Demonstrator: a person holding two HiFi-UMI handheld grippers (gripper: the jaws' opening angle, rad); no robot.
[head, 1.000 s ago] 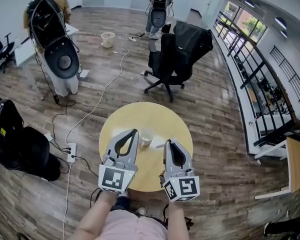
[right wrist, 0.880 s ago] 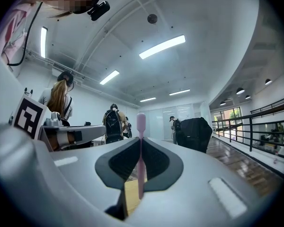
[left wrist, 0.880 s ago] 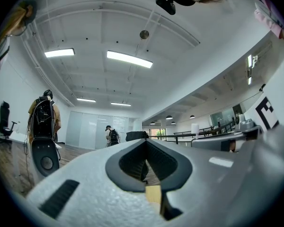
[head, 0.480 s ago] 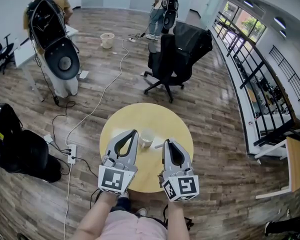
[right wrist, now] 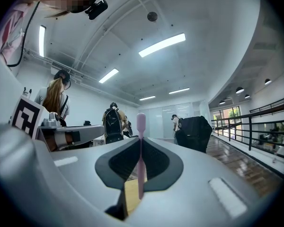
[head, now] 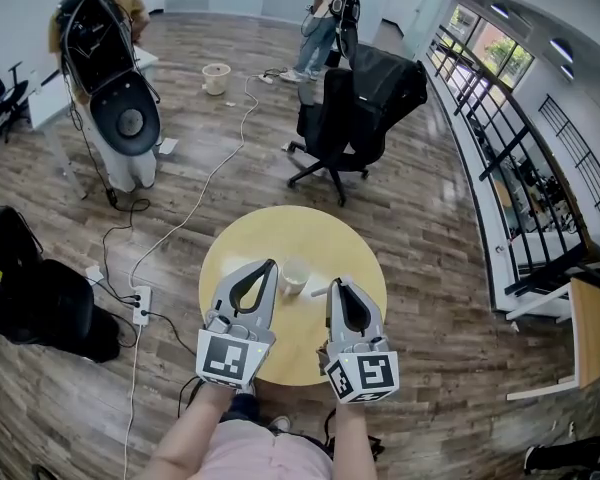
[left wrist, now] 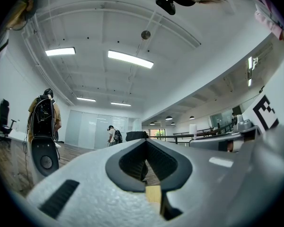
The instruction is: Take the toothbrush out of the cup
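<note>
Nothing has shifted over the last second. My right gripper (head: 338,288) keeps its fingers pinching the pink toothbrush (right wrist: 140,145), which is already clear of the cup (head: 293,276) and just beside it near the middle of the counter (head: 280,230). I judge the removal done. My left gripper (head: 265,268) idles with its fingers pressed together on nothing. The counter's far half is bare; its near edge lies under both grippers.

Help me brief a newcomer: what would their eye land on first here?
The pink toothbrush clamped in the right gripper, standing up between its jaws in the right gripper view. Then the round yellow table below the person, with the pale cup between the right gripper and the shut, empty left gripper.
</note>
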